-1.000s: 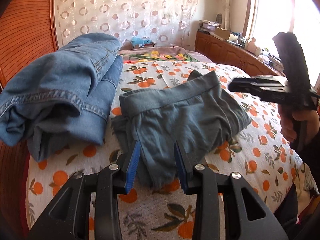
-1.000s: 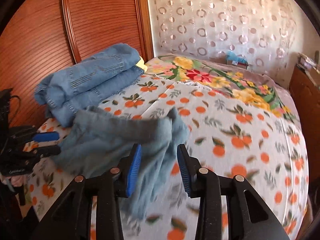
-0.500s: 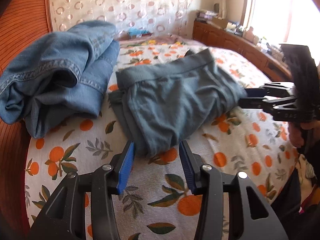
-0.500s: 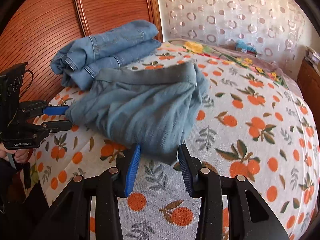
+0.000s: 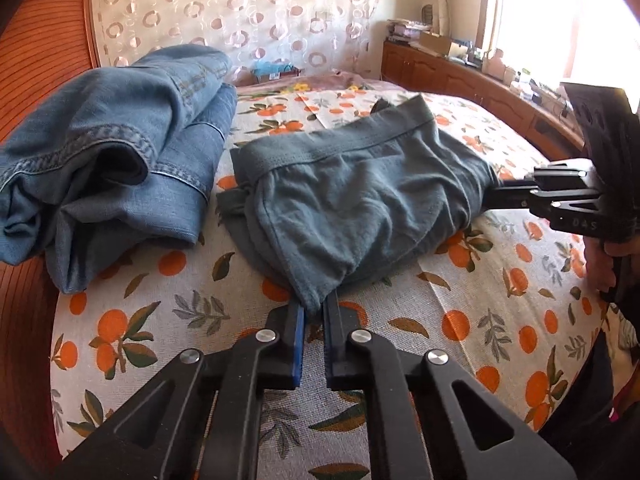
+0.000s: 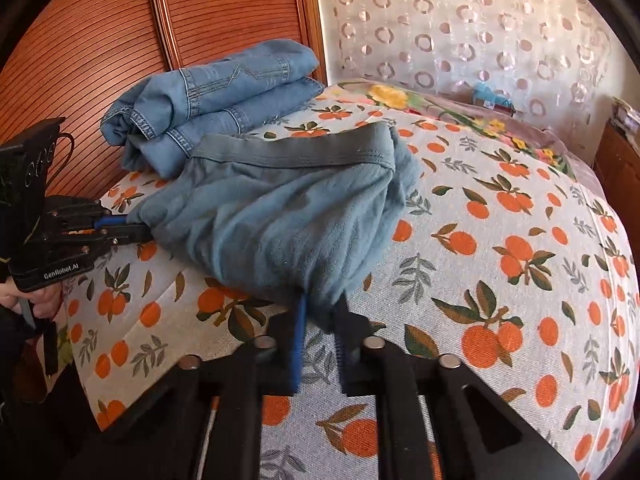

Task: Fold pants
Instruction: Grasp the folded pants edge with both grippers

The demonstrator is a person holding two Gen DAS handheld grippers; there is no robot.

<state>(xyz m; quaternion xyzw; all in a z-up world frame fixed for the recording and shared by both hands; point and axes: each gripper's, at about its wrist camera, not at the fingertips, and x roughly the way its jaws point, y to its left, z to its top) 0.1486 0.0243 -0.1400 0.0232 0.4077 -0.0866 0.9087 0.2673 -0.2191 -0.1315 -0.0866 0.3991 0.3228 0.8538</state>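
Grey-blue pants [image 5: 360, 196] lie crumpled on the orange-print bed cover, waistband toward the far side. My left gripper [image 5: 314, 308] is shut on the near corner of the pants. It also shows in the right wrist view [image 6: 132, 228], clamped on the pants' left edge. My right gripper [image 6: 320, 312] is shut on the near hem of the pants [image 6: 288, 220]. It shows in the left wrist view [image 5: 496, 194] at the pants' right edge.
Folded blue jeans [image 5: 112, 152] lie at the left, touching the wooden headboard [image 6: 120, 32]. The bed cover [image 5: 480, 320] spreads to the right and near side. A wooden cabinet [image 5: 460, 80] with clutter stands under the window at the far right.
Both grippers moved in to the pants and closed on the cloth; they were open half a second ago. The pants now sit a little bunched between them.
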